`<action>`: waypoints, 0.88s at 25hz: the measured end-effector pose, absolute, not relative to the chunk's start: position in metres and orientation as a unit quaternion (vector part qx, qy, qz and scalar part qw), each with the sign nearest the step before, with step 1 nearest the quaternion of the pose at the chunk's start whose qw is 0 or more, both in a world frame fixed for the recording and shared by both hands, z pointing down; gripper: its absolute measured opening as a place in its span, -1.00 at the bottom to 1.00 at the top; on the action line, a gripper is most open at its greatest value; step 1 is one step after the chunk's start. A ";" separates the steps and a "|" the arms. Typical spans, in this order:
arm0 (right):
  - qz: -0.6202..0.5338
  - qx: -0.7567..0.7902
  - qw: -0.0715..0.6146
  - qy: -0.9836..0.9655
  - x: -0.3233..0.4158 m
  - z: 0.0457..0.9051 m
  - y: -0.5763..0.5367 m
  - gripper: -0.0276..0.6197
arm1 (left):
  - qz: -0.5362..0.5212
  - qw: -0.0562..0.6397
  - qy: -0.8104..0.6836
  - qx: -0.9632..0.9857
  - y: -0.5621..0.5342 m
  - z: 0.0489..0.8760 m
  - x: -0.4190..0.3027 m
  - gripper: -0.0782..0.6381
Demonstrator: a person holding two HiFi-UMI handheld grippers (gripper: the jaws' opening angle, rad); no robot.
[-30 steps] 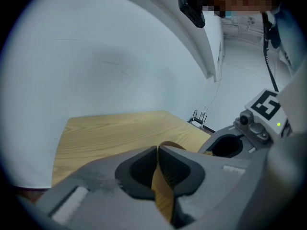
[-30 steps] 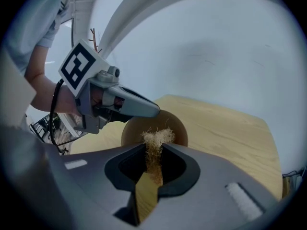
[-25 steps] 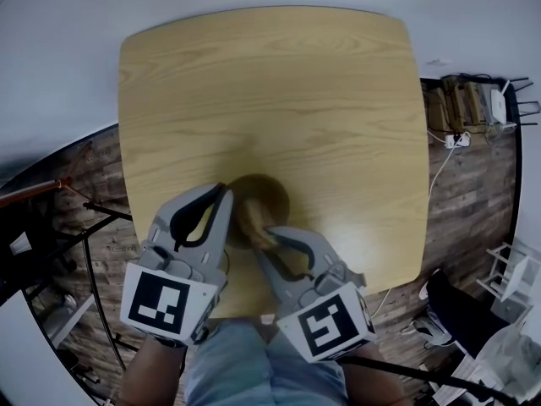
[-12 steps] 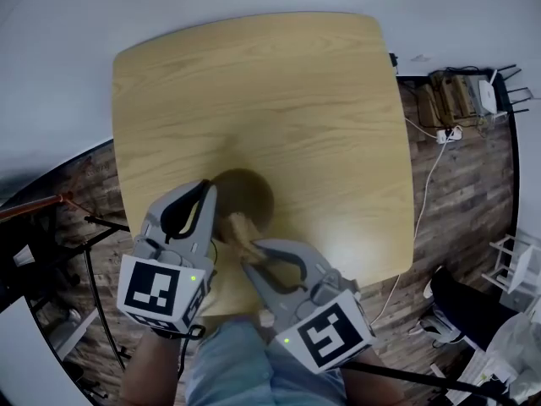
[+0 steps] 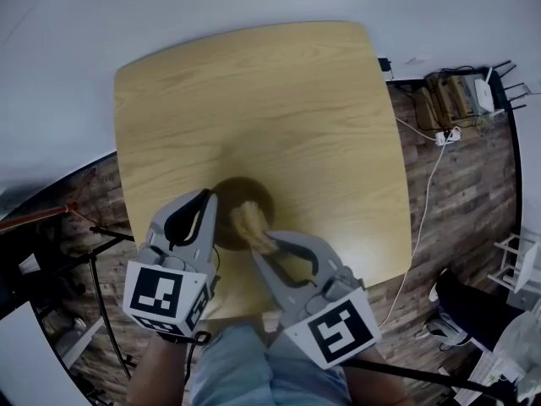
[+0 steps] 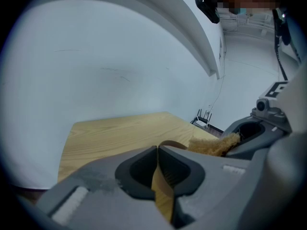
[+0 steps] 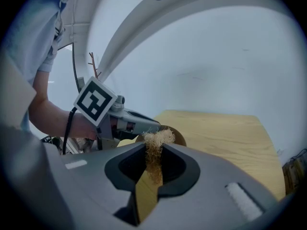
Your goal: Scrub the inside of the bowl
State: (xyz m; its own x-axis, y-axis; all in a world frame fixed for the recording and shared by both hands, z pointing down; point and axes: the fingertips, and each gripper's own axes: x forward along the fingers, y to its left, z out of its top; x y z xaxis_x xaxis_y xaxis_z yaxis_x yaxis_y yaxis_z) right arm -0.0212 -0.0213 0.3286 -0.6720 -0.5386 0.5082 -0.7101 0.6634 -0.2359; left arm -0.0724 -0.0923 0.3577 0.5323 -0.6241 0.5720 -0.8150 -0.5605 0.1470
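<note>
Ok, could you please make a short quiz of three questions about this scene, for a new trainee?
1. True or false: the left gripper is shut on the rim of the bowl.
2. What does the right gripper hold between its jaws? A) a spoon B) a fibrous scrubber C) nothing
3. Fill in the missing word: the bowl stands on a wooden ____, near the edge closest to the person.

Key: 1 true; 2 B; 3 table.
</note>
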 end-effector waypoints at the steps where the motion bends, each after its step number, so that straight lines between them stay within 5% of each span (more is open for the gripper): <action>1: 0.211 0.353 0.204 -0.888 -0.022 0.330 -0.024 -0.73 | 0.234 0.205 -0.421 0.852 -0.091 0.358 -0.072 -0.69; 22: 0.238 0.273 0.252 -0.897 -0.073 0.372 -0.038 -0.73 | 0.218 0.266 -0.400 0.849 -0.101 0.378 -0.071 -0.69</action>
State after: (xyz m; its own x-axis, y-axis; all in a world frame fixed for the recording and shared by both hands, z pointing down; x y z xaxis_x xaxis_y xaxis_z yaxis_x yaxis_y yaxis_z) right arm -0.0733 -0.0383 0.3716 -0.7240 -0.3692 0.5826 -0.6098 0.7375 -0.2904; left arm -0.0713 -0.1012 0.3776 0.5843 -0.5645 0.5830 -0.7961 -0.5381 0.2769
